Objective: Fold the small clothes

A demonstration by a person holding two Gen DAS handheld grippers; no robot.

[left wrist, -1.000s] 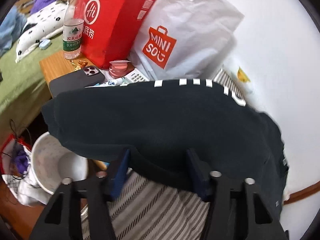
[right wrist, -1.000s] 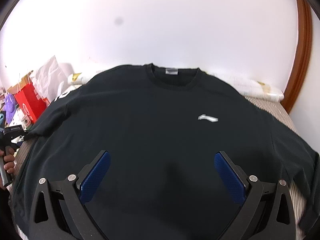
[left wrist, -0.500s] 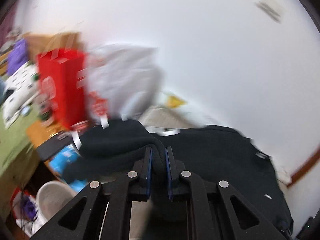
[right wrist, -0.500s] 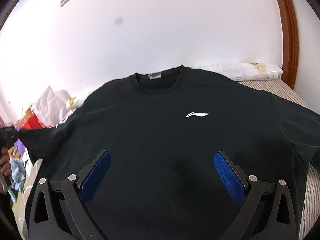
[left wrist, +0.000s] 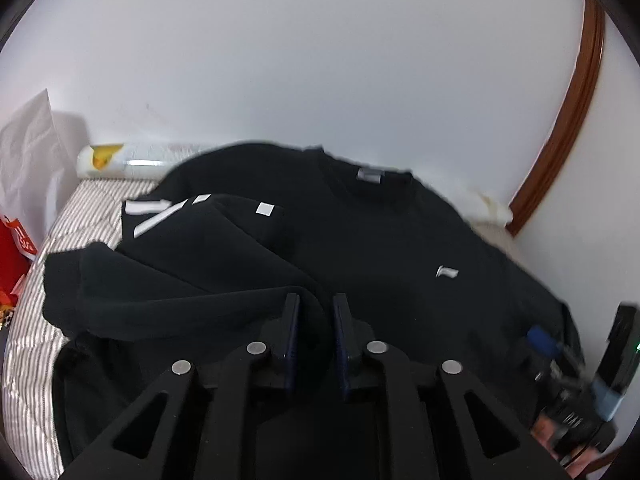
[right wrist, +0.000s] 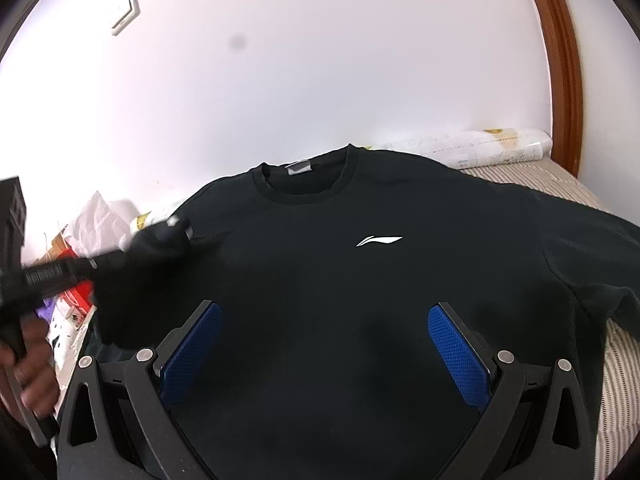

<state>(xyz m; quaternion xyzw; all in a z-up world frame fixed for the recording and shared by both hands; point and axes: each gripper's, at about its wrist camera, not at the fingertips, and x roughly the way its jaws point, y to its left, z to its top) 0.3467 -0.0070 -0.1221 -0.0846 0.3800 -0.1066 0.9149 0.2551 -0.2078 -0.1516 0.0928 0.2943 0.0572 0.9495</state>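
A: Left wrist view: what do the jaws have?

B: The left gripper [left wrist: 314, 312] has its jaws nearly together, easing apart, with a bunched sleeve [left wrist: 188, 276] of the black shirt [left wrist: 400, 248] between the pads; the cloth fills the gap. The sleeve, marked with white stripes, is lifted and drawn across the shirt's chest. The shirt lies face up on a striped bed [left wrist: 36, 280], collar towards the white wall [left wrist: 320, 60]. A white roll [left wrist: 120, 160] lies along the wall, a red bag [left wrist: 12, 240] at the left edge. Far right, blurred, the right gripper [left wrist: 540, 340] shows in part.

A: And the right wrist view?

B: The right gripper [right wrist: 324, 340] hovers above the shirt's [right wrist: 380, 280] lower front, jaws spread wide, blue pads [right wrist: 456, 360] clear of the cloth, nothing between them. At left, a hand [right wrist: 32, 364] holds the left gripper [right wrist: 92, 264], blurred, with the sleeve [right wrist: 152, 252] raised over the shirt's side. The roll [right wrist: 480, 148] rests against the wall behind the collar.
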